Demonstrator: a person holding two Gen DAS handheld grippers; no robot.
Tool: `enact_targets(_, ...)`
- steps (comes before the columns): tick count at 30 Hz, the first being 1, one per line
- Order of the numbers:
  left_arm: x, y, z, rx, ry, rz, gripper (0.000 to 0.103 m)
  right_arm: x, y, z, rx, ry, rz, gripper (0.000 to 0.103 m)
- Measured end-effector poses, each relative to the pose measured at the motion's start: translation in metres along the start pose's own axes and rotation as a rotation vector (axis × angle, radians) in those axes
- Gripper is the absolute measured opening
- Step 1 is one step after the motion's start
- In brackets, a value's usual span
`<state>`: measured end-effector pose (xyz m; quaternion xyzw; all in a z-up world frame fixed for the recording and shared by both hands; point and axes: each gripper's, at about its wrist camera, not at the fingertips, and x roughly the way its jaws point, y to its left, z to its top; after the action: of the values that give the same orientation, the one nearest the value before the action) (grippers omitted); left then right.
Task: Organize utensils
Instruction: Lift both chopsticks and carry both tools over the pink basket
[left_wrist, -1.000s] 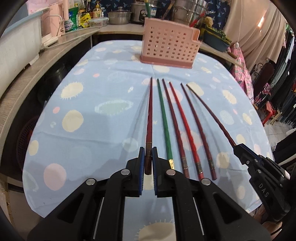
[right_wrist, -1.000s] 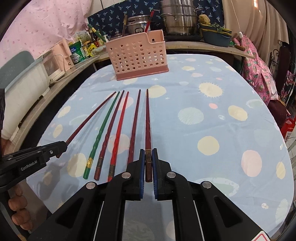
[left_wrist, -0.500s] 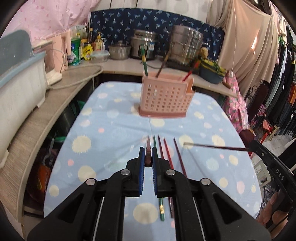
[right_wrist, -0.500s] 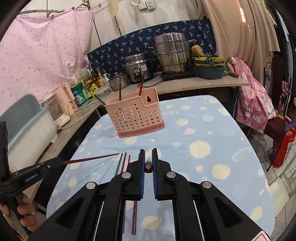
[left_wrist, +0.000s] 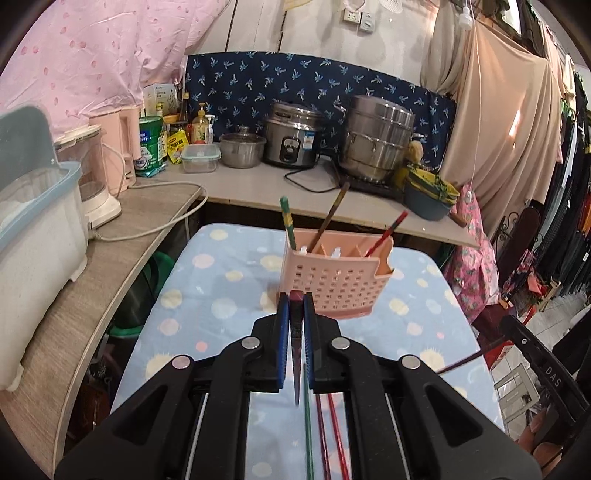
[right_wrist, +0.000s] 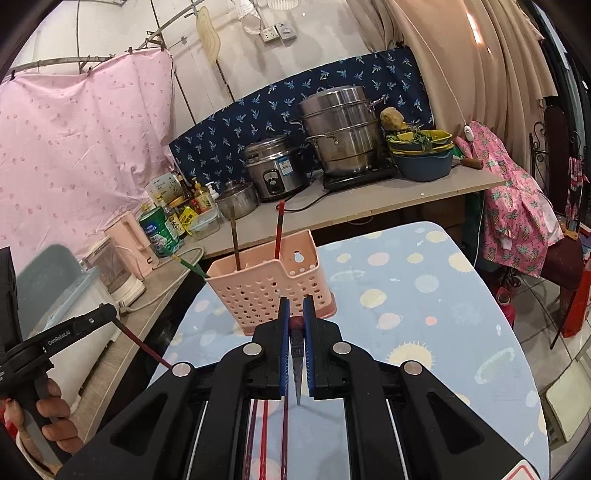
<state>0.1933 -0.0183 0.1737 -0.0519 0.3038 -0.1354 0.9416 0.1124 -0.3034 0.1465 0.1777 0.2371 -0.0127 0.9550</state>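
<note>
My left gripper (left_wrist: 295, 297) is shut on a dark red chopstick (left_wrist: 296, 354), held above the table with its thin end hanging back under the fingers. Ahead stands the pink perforated utensil holder (left_wrist: 332, 284), with a green, a brown and a red chopstick leaning in it. My right gripper (right_wrist: 295, 301) is likewise shut on a dark red chopstick (right_wrist: 296, 365), facing the holder (right_wrist: 266, 291). A green chopstick (left_wrist: 307, 424) and two red ones (left_wrist: 332, 435) lie on the cloth below. Each gripper shows at the edge of the other's view.
The table wears a light blue cloth with pale dots (left_wrist: 221, 295). A counter (left_wrist: 258, 188) behind and to the left carries pots, a rice cooker, bottles, a kettle and a white bin (left_wrist: 33, 258). A person's hand (right_wrist: 51, 424) grips the left handle.
Both grippers have risen from the cloth, each lifting its chopstick clear and tipping up toward the holder. The other chopsticks stayed on the table.
</note>
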Motion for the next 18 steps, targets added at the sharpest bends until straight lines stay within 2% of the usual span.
enact_targets(8,-0.006,-0.009,0.062,-0.013,-0.097,-0.041,0.007,0.003,0.010,0.057,0.032,-0.100,0.053,0.007)
enact_targets(14,-0.012,-0.017,0.116,-0.042,-0.225,-0.070,0.007,0.011,0.018,0.111,0.090,-0.214,0.101,0.007)
enact_targets(18,-0.004,-0.023,0.141,-0.050,-0.283,-0.039,0.007,0.025,0.026,0.145,0.114,-0.285,0.106,0.007)
